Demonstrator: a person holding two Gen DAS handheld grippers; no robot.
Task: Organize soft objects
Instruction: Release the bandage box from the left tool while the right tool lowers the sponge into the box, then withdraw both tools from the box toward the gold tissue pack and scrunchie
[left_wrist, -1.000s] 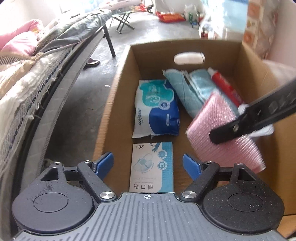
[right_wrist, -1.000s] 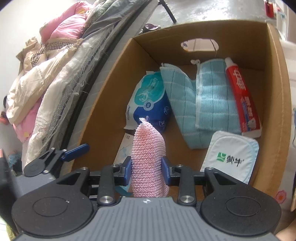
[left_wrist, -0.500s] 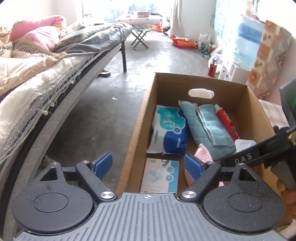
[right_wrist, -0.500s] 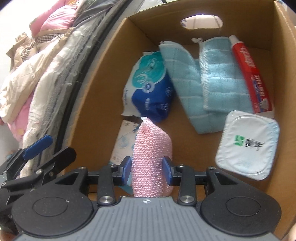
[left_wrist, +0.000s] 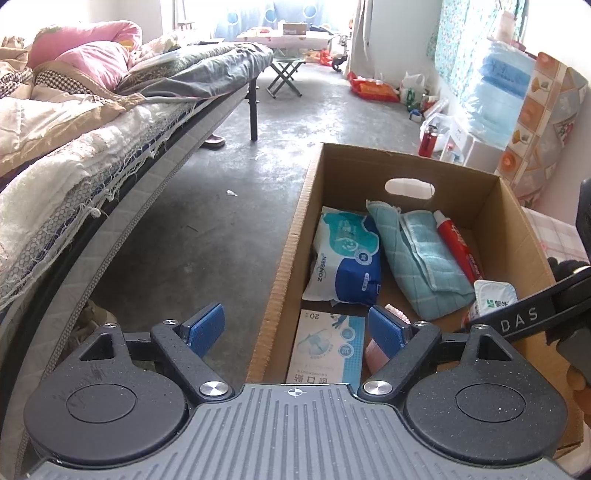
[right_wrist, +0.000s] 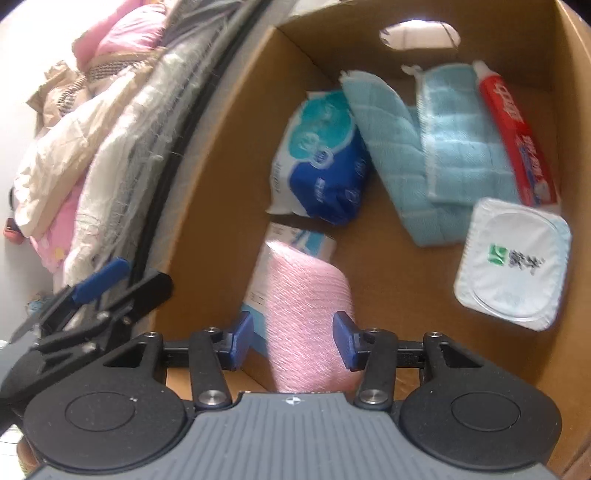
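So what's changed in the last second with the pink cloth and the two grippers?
The right gripper has opened, letting go of the pink cloth, now low in the cardboard box. The left gripper drew back and up, open and empty throughout. The other box contents stayed put.

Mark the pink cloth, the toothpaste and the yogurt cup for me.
pink cloth (right_wrist: 306, 314), right wrist view, middle of the knit surface
toothpaste (right_wrist: 517, 140), right wrist view, red tube body
yogurt cup (right_wrist: 513, 262), right wrist view, centre of the white foil lid

Pink cloth (left_wrist: 376, 350) mostly behind left gripper (left_wrist: 297, 328).
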